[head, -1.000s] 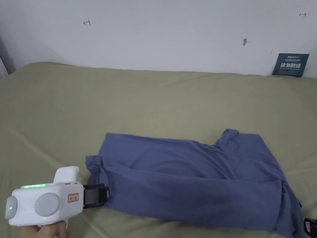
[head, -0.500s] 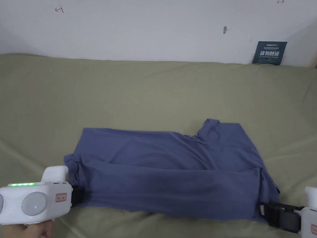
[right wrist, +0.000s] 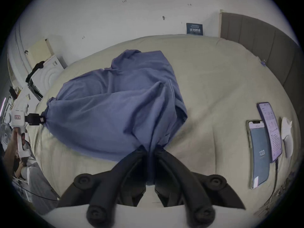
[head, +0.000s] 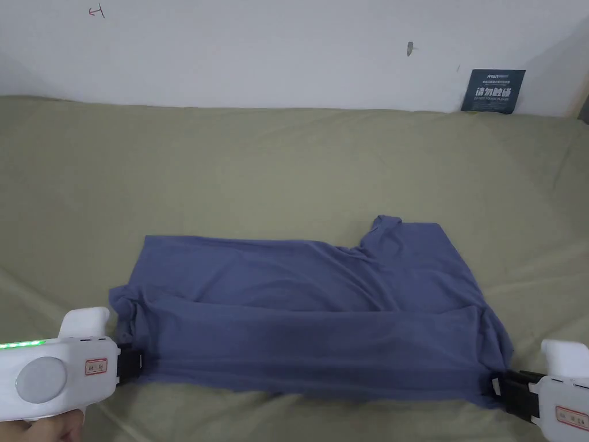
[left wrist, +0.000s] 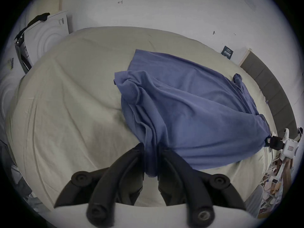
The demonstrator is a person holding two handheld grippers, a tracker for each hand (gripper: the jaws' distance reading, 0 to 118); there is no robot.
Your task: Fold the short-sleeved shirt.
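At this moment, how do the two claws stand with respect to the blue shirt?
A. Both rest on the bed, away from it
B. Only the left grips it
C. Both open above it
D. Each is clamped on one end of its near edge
D: the left claw and the right claw each pinch bunched fabric of the blue shirt, at opposite ends of its near edge.

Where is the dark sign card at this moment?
In the head view, the dark sign card stands against the white wall at the bed's far right edge, beyond the blue shirt.
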